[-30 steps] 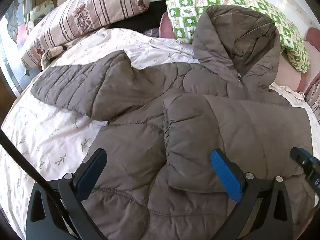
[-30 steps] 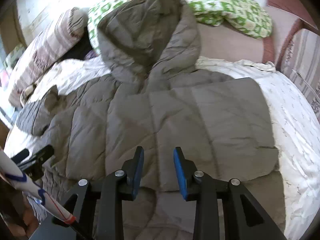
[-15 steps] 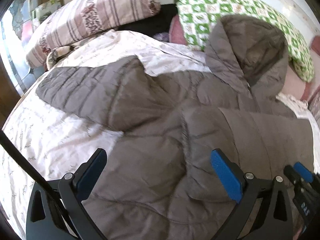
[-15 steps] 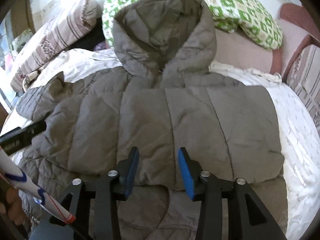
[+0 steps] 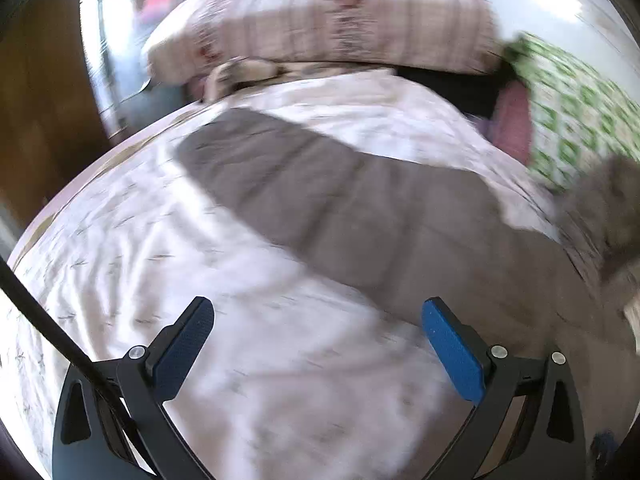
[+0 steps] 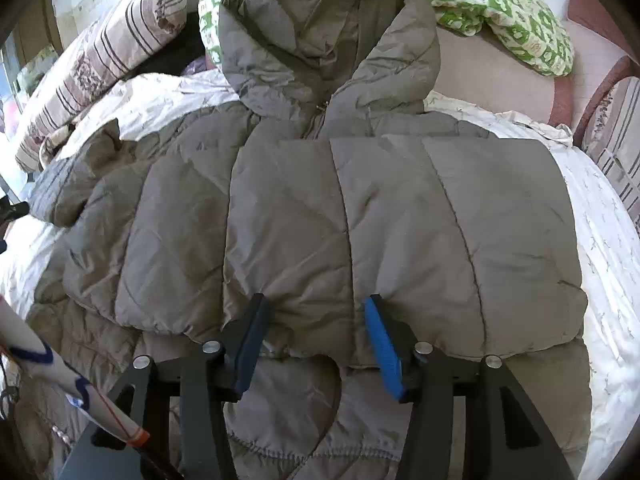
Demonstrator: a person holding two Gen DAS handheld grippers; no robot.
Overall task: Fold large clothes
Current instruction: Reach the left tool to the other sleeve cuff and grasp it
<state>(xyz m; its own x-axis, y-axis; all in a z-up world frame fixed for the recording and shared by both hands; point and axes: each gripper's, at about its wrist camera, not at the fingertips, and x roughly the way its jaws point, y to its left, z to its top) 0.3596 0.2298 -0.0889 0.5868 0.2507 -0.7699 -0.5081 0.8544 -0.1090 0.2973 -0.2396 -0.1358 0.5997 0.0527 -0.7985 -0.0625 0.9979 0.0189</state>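
Note:
A grey-brown quilted hooded jacket (image 6: 320, 216) lies on the bed, hood toward the pillows. One sleeve is folded across its chest. My right gripper (image 6: 316, 320) is open, with its fingers just at the lower edge of that folded sleeve. The other sleeve (image 5: 304, 184) lies stretched out over the sheet in the blurred left wrist view. My left gripper (image 5: 316, 328) is wide open and empty above the sheet, just in front of that sleeve.
The bed has a white floral sheet (image 5: 140, 248). A striped pillow (image 5: 320, 20) and a green-and-white patterned pillow (image 6: 500, 4) lie at the head. A pink headboard (image 6: 520, 80) is behind. A dark wooden edge (image 5: 44, 100) is at the left.
My left gripper has swung fast to the left, from over the jacket's body to the outstretched sleeve. My right gripper has opened a little wider and moved closer to the folded sleeve's edge.

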